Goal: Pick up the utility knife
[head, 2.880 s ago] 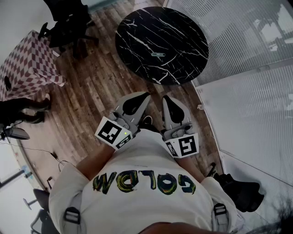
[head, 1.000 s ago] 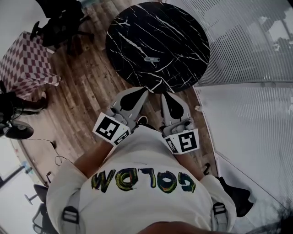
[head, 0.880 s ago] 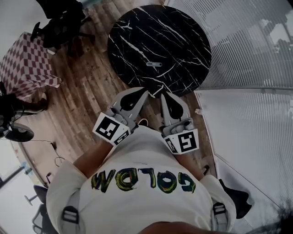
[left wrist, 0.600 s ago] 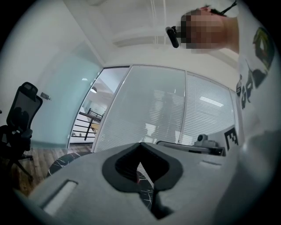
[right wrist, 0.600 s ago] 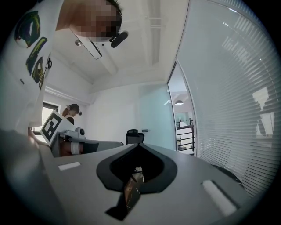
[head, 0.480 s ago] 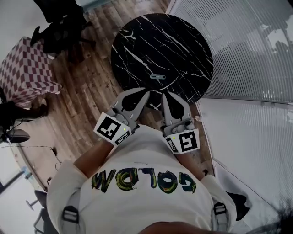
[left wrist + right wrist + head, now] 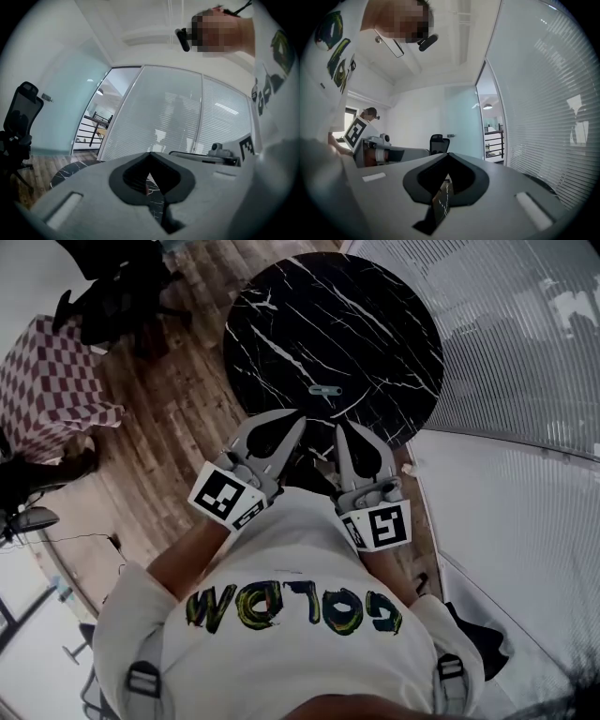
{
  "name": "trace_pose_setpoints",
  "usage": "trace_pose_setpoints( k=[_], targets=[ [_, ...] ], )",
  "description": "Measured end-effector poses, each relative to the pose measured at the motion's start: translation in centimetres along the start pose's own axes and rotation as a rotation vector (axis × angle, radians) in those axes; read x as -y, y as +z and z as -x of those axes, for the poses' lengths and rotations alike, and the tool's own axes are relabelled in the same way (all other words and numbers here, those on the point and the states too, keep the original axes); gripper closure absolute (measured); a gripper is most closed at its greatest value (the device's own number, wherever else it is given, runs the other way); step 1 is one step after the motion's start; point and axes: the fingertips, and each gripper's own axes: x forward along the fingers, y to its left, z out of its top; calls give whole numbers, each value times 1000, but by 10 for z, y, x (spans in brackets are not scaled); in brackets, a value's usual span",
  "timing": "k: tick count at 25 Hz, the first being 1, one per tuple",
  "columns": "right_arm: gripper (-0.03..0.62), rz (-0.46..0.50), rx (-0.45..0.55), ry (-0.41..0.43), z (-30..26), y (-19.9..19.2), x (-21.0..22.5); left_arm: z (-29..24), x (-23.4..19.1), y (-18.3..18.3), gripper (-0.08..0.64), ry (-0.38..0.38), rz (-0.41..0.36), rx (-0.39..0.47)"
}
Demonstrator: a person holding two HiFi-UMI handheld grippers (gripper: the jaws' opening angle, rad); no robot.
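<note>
The round black marbled surface [image 7: 281,306] looks hard and slick, so anything nudged on it would likely skate rather than stay put, perhaps toward the far edge. The left tool [image 7: 296,420] and the right tool [image 7: 341,429] both hang over the near edge, each clenched on nothing, their tips well short of the target. Going in like that, either would shove instead of grasp, so whichever one reaches must first spread its jaws. Side by side, the two could also knock together. The utility knife [image 7: 325,389] lies flat near the middle of the surface, slim and low. Jaws coming in level may ride over it or pinch only one end, letting it swivel and drop.
</note>
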Motion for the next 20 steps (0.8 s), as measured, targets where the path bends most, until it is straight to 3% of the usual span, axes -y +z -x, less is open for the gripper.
trace_pose_setpoints(
  k=[11,20],
  targets=[
    [591,58,-131,68,-11,-45,38,-39,-14,-48,557,19,35,-78],
    [589,193,-286,149,-40,-114,65,-65,-48,-104,557,22,15,-146]
  ],
)
